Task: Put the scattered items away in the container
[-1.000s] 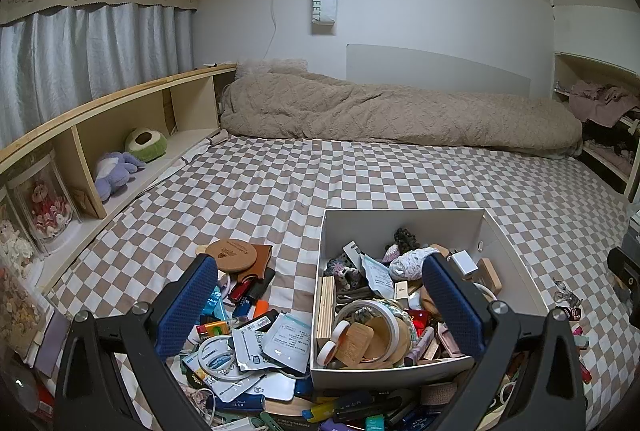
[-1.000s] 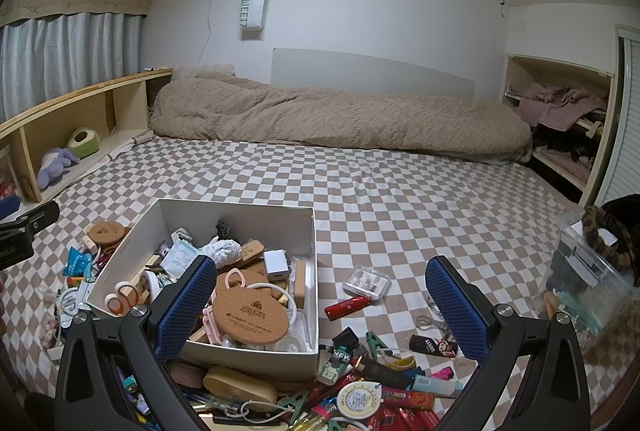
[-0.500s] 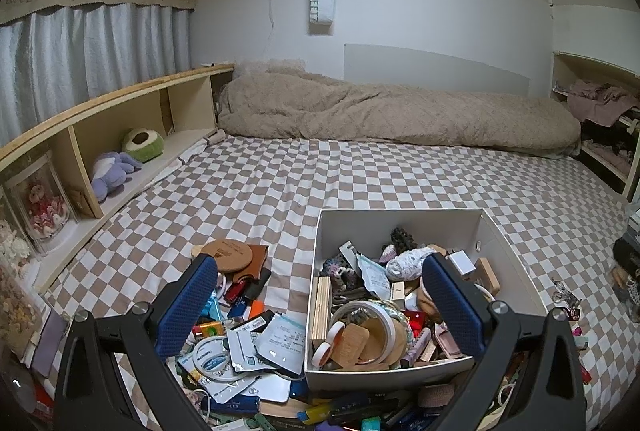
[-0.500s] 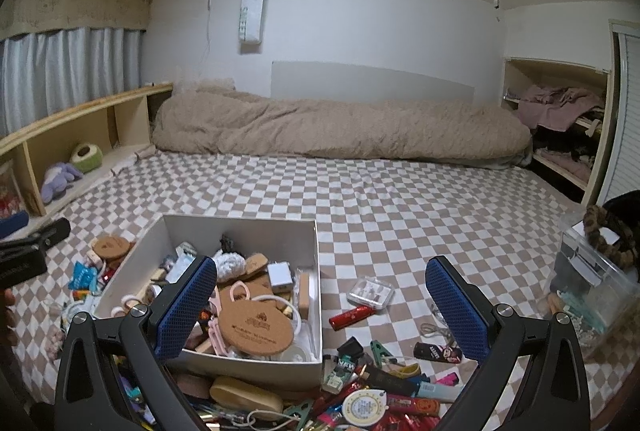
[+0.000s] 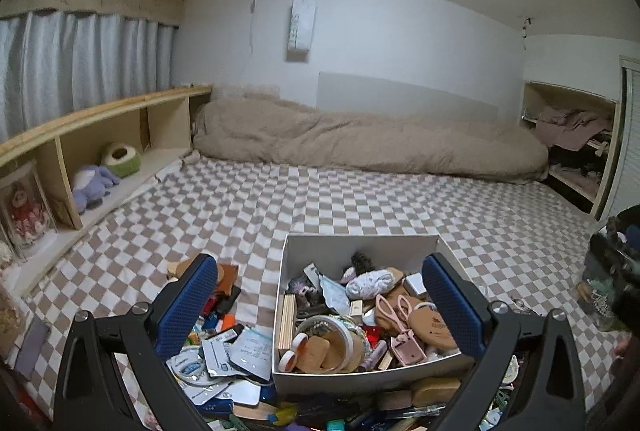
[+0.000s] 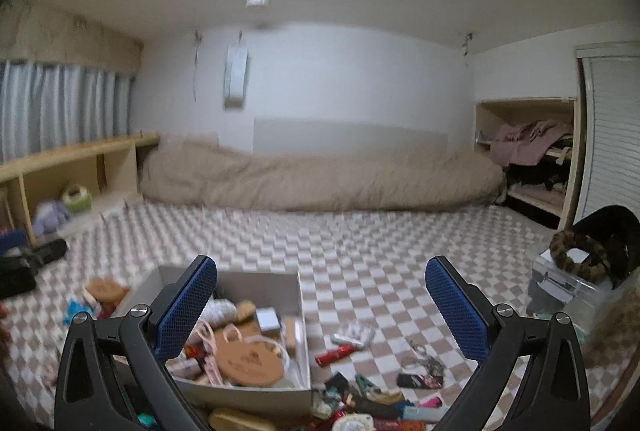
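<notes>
Checkered bedding [image 5: 320, 199] carries a white box [image 5: 352, 251] crammed with odds and ends — clutter [image 5: 224, 347] strewn beside it — while left gripper [image 5: 320, 307] and right gripper [image 6: 324, 307] hover wide open, empty.

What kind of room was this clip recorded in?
Most likely a bedroom: a checkered mattress covers the floor area, a rolled beige duvet lies along the wall, and plush toys sit in a wooden shelf beside curtains.

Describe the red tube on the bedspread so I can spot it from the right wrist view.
Find the white box on the checkered bedspread. Just right of its right wall, the red tube lies flat beside a small clear case. It is the only plain red cylinder lying apart from the pile nearest the camera.
</notes>
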Tool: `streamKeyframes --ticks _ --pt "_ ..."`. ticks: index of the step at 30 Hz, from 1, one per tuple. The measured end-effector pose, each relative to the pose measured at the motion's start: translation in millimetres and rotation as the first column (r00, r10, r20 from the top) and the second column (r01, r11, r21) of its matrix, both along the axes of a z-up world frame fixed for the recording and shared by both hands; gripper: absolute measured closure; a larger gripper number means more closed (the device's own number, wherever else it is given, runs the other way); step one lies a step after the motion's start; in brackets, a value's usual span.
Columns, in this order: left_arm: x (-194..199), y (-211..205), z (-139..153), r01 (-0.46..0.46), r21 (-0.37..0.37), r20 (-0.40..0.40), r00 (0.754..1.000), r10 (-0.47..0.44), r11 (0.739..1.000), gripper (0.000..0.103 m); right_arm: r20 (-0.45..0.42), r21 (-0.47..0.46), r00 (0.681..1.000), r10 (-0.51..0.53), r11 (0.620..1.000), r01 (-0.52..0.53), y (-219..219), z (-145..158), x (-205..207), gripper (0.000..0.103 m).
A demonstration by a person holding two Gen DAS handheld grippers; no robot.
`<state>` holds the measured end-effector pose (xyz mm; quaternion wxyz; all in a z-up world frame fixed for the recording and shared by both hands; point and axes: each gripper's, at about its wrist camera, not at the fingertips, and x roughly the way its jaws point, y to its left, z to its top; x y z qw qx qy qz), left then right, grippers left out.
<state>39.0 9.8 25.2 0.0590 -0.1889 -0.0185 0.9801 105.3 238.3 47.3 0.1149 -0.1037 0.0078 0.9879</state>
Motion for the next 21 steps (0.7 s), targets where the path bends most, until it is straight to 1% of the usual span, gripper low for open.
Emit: streamKeyframes --ticks 3,6,9,12,15,17,19,21 --pt "15.5 4.3 9.4 -0.009 -0.016 -0.063 0.998 0.008 1.000 0.000 -0.040 -0.035 0.999 0.012 0.999 -0.013 5.2 7.1 14.6 0.000" --pt "32.3 3.9 19.9 0.004 -0.009 -0.116 0.993 -0.005 1.000 0.000 -0.075 -0.068 0.997 0.006 0.998 -0.011 13.0 11.9 31.2 0.000" --pt "48.4 0.6 28.2 0.017 0.013 -0.155 0.988 -0.015 1.000 0.000 -0.081 -0.106 0.997 -0.010 0.994 0.001 23.7 11.3 45.9 0.000" --pt "61.5 -3.6 30.3 0.009 0.025 -0.177 0.984 -0.004 1.000 0.000 -0.068 -0.141 0.998 -0.016 0.990 0.006 32.9 6.7 57.2 0.000" --pt "71.5 -8.9 26.6 -0.006 0.019 -0.179 0.984 0.009 1.000 0.000 -0.063 -0.178 0.998 -0.022 0.984 0.011 41.6 -1.4 69.9 0.000" --pt "75.9 -13.4 20.9 -0.012 0.017 -0.158 0.987 0.014 1.000 0.000 -0.090 -0.206 0.996 -0.015 0.978 -0.004 46.1 -7.3 81.6 0.000" --pt "79.7 -20.6 14.9 -0.008 0.038 -0.141 0.990 0.013 0.999 0.000 -0.117 -0.225 0.993 -0.017 0.974 -0.010 48.4 -11.0 90.7 0.000" --pt "84.6 -29.2 8.6 -0.014 0.055 -0.129 0.991 0.021 0.998 0.000 -0.127 -0.226 0.991 -0.031 0.974 0.002 50.4 -15.1 99.5 0.000"
